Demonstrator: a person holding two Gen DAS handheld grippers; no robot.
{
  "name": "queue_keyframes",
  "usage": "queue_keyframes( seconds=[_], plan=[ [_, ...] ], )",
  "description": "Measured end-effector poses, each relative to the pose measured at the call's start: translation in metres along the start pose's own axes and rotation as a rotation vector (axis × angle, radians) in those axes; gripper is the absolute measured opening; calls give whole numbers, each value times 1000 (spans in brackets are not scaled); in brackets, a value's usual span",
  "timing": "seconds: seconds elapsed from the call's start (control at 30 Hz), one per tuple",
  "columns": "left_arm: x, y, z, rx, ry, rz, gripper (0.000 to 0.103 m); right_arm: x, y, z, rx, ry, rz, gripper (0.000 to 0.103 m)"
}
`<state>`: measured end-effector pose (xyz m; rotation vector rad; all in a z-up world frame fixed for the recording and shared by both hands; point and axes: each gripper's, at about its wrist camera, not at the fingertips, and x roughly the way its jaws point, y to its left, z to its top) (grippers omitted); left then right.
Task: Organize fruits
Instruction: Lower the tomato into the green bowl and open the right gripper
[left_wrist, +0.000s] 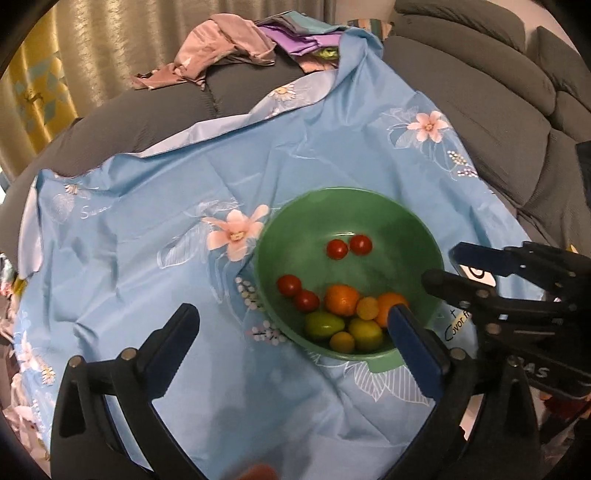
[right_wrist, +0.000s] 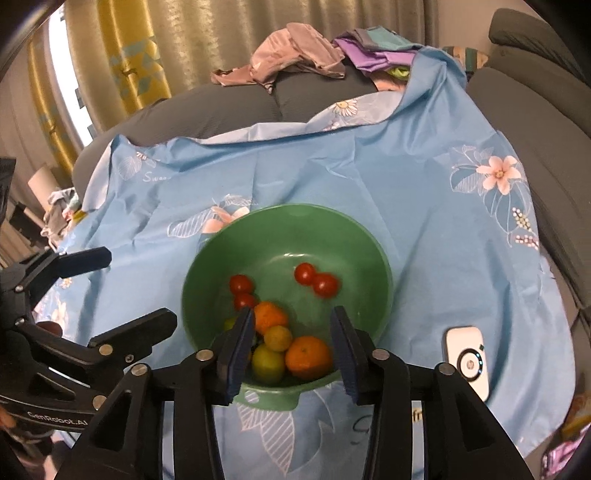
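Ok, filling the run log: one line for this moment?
left gripper: open | right gripper: open, empty | fruits in green bowl

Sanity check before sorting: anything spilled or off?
Nothing spilled: all fruit sits inside the green bowl. One stray item: a white device lies on the blue cloth right of the bowl.

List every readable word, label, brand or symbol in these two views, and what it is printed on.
"GenRobot.AI": white print on the left gripper body, seen in the right wrist view.
"Covor f...": cursive print on the blue floral cloth beside the green bowl, partly hidden.
"S...": pale cursive on the cloth, too faint to read.
"...AS": right gripper body, cut off.
White device: ring symbol only.
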<state>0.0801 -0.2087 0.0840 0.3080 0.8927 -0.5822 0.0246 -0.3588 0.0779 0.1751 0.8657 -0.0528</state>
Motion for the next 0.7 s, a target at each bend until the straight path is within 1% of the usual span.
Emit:
queue_keyframes(
  seconds=[0.07, 0.1, 0.3, 0.43, 0.7],
  plan=[
    [-5, 0, 3, 1, -1, 37, 102, -6, 2, 2, -13, 7, 12, 44],
    [-8, 1, 3, 0, -4, 41, 102, -9, 4, 3, -22, 9, 11, 44],
    [-22, 7, 6, -17, -29, 58, 102, -20, 10, 4, -63, 0, -10, 45],
    [-26, 6, 7, -16, -40, 70, 102, -22, 9, 4, -52, -2, -6, 45],
    [-29, 2, 7, -8, -49, 71, 102, -26, 8, 5, -50, -9, -12, 45]
  ],
)
